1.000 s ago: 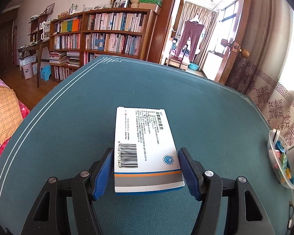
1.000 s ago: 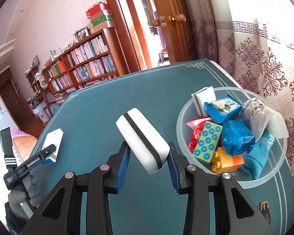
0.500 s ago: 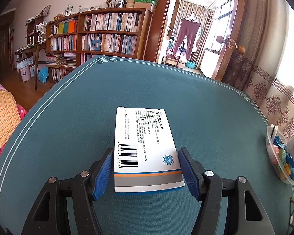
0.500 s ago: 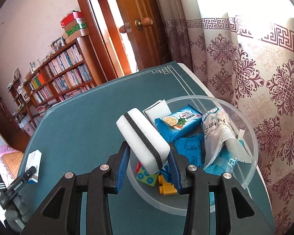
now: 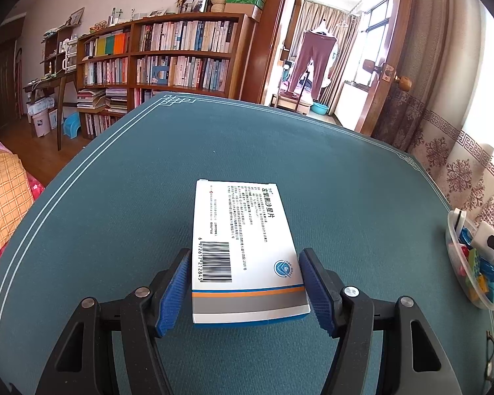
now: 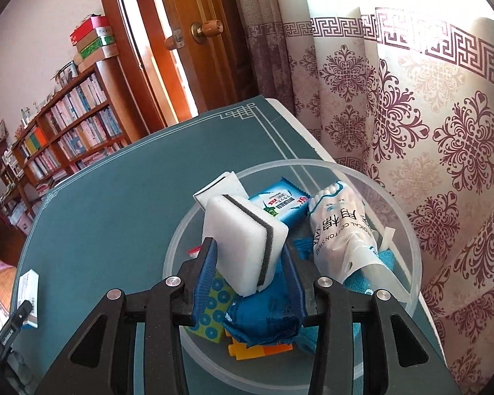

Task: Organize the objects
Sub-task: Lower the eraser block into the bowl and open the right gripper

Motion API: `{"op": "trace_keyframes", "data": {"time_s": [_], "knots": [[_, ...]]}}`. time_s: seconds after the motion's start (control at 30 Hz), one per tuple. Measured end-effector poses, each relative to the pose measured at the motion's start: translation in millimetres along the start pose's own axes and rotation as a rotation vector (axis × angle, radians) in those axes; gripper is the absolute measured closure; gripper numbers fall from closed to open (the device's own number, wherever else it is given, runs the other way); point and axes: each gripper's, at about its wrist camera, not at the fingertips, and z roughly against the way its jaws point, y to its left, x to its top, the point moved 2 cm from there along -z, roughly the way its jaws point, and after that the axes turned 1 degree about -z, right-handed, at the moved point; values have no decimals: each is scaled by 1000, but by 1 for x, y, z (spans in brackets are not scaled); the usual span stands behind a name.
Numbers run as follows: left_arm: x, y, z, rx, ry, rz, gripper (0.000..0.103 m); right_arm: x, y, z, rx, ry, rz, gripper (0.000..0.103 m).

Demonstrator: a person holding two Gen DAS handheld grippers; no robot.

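My left gripper [image 5: 245,288] is shut on a white medicine box [image 5: 243,250] with a barcode and holds it just above the teal table [image 5: 131,197]. My right gripper [image 6: 247,271] is shut on a white sponge with a black stripe [image 6: 243,237] and holds it over the clear plastic bowl [image 6: 408,230]. The bowl holds a second white sponge [image 6: 220,191], blue snack packs [image 6: 281,205], a bag of cotton swabs [image 6: 342,230] and toy bricks [image 6: 214,309]. The bowl also shows at the right edge of the left wrist view [image 5: 471,260].
The teal table runs to a white-lined border. A patterned curtain [image 6: 428,115] hangs close behind the bowl. A bookshelf [image 5: 168,56] and an open door [image 6: 181,49] stand beyond the table. The left gripper and its box show at the lower left of the right wrist view [image 6: 28,288].
My right gripper has moved with the sponge from beside the bowl to above its contents. My left gripper still holds the box in the same place.
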Motion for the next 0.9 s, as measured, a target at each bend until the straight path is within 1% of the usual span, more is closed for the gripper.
{"op": "trace_keyframes", "data": {"time_s": [0.1, 0.27, 0.37, 0.6, 0.9], "knots": [[0, -2, 1, -1, -2, -4, 34, -1, 0, 7, 1, -27, 12, 49], [0, -4, 1, -3, -6, -9, 34, -6, 6, 22, -26, -85, 54, 47], [0, -3, 2, -7, -8, -11, 34, -7, 6, 34, -25, -118, 59, 44], [-1, -11, 6, -54, 7, -10, 34, -23, 2, 56, -8, -138, 60, 43], [-8, -53, 16, -127, 29, -89, 34, -51, -2, 75, 22, -129, 82, 43]]}}
